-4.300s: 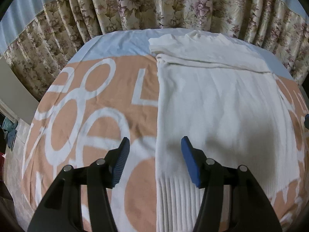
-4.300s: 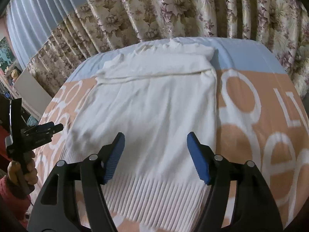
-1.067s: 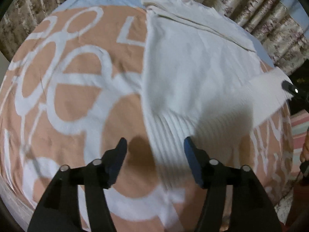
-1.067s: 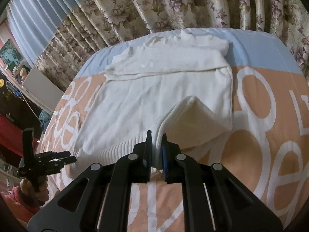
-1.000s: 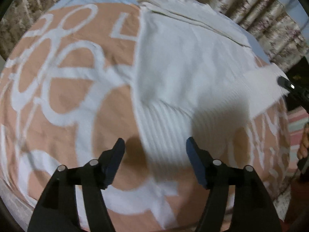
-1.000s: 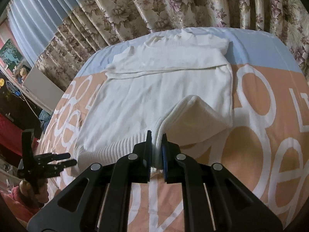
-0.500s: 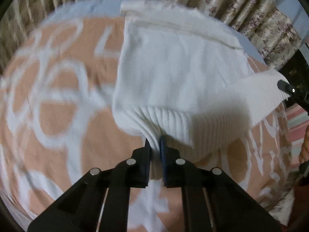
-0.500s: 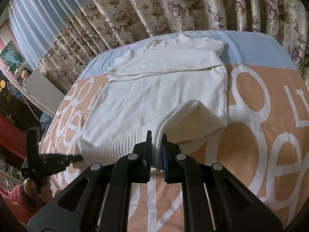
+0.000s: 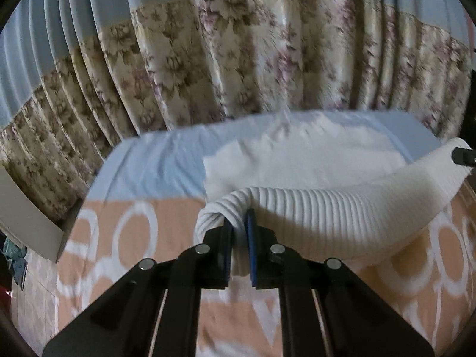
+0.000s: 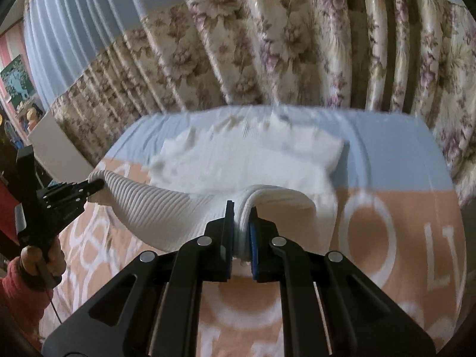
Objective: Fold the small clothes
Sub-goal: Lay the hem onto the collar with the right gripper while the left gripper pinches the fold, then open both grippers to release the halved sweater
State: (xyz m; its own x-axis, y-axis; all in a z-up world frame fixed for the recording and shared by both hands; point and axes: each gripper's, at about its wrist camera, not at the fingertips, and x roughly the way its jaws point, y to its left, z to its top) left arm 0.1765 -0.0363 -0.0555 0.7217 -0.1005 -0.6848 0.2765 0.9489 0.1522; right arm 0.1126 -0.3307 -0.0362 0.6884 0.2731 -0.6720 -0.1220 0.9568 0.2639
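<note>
A white knit sweater (image 9: 312, 160) lies on a bed, collar end toward the curtains. My left gripper (image 9: 239, 232) is shut on the left corner of its ribbed hem (image 9: 327, 214) and holds it lifted off the bed. My right gripper (image 10: 241, 223) is shut on the right corner of the hem (image 10: 166, 208). The hem hangs stretched in the air between the two grippers over the sweater's upper half (image 10: 247, 151). The left gripper also shows in the right wrist view (image 10: 95, 184), and the right gripper's tip shows at the edge of the left wrist view (image 9: 462, 156).
The bed cover (image 10: 386, 238) is orange with white rings and letters, with a light blue band (image 9: 154, 163) at the far end. Floral curtains (image 9: 238, 65) hang close behind the bed. A white board (image 9: 23, 223) stands at the left.
Both grippers have lifted the hem and carried it toward the collar end. The left gripper, open a second ago, closed on the hem's left corner. The cameras now point more level at the curtains.
</note>
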